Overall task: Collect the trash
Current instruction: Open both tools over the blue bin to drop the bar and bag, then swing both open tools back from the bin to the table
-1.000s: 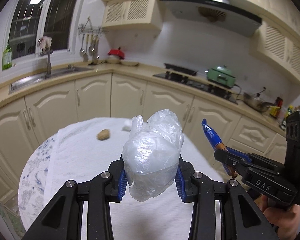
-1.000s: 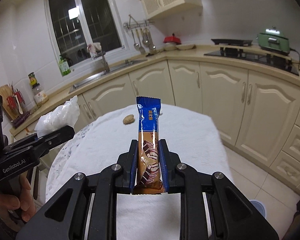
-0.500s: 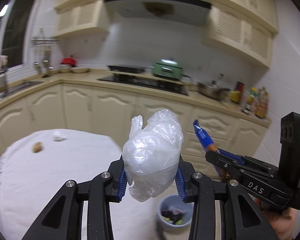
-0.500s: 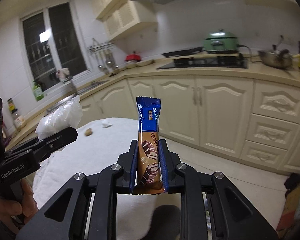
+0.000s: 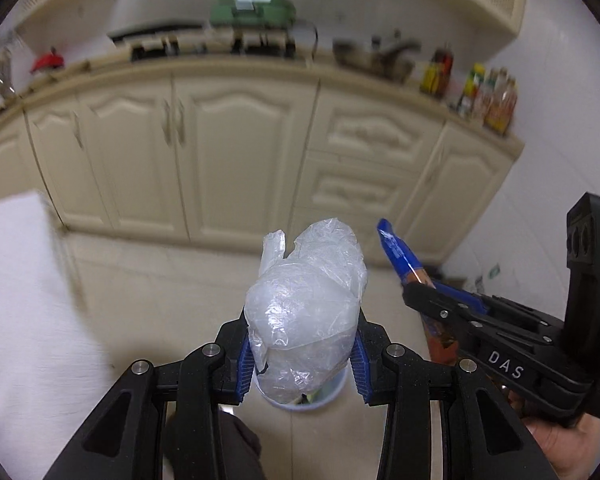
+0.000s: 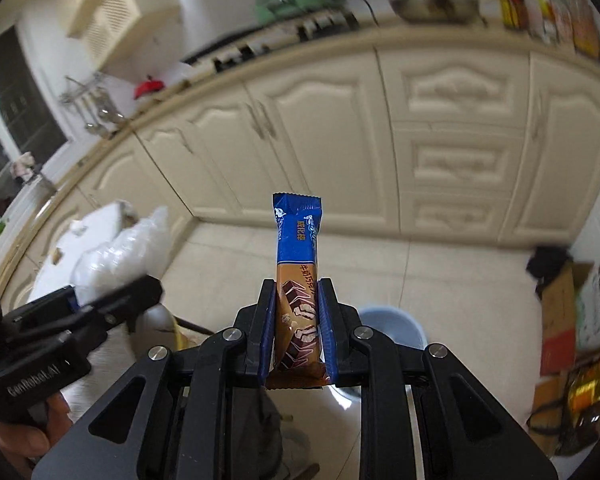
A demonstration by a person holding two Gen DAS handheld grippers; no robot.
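My left gripper [image 5: 303, 350] is shut on a crumpled clear plastic bag [image 5: 306, 308], held over the tiled floor. Directly under the bag peeks the pale blue trash bin [image 5: 328, 394], mostly hidden by it. My right gripper [image 6: 298, 316] is shut on a blue and brown snack wrapper [image 6: 298, 264] that stands upright between its pads. In the right wrist view the bin [image 6: 392, 326] shows just behind the right finger. Each gripper appears in the other's view: the right one [image 5: 416, 294] with the wrapper [image 5: 400, 256], the left one [image 6: 112, 300] with the bag [image 6: 116, 252].
The table with its white cloth [image 5: 16, 300] lies at the left. Cream kitchen cabinets [image 5: 240, 152] run along the back, with a stove and green pot [image 5: 252, 4] on the counter. Cardboard boxes and bags [image 6: 572, 320] stand on the floor at the right.
Both grippers have swung away from the table toward the right and downward, over the floor. The trash bin has come into view beneath them. Both grips are unchanged.
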